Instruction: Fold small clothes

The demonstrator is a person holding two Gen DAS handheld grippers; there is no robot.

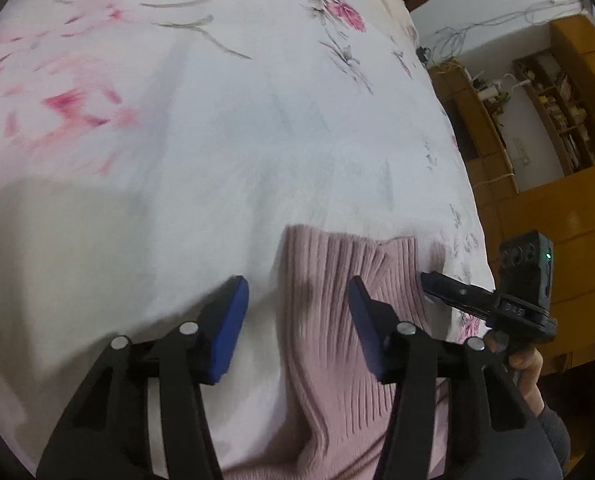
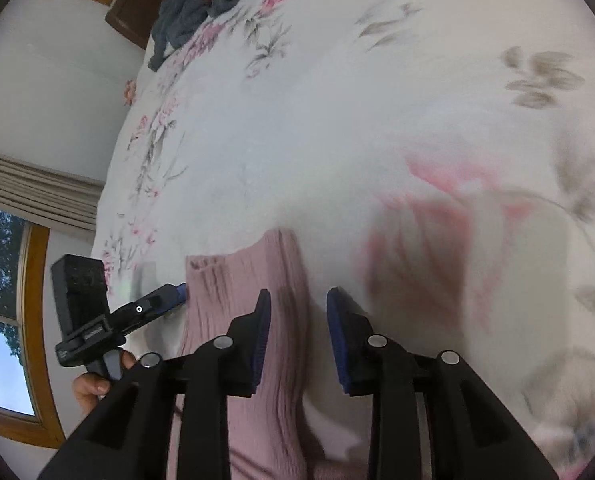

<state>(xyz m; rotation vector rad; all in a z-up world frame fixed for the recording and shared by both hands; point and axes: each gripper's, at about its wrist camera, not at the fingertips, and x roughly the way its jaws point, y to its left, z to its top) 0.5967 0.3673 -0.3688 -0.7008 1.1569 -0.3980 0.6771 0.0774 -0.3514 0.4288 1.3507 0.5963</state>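
Pink ribbed knit [image 1: 337,320]; white sheet [image 1: 237,140] with pink flowers, grey leaves; blue pads [image 1: 229,328] on black grippers.

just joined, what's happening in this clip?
A person holds a handheld gripper in each hand over a floral bedsheet. A pink ribbed knit garment lies on the sheet between them. The left gripper and right gripper both hover open at opposite side edges of the garment, gripping nothing. A pile of grey and red clothes sits at the far end of the bed.
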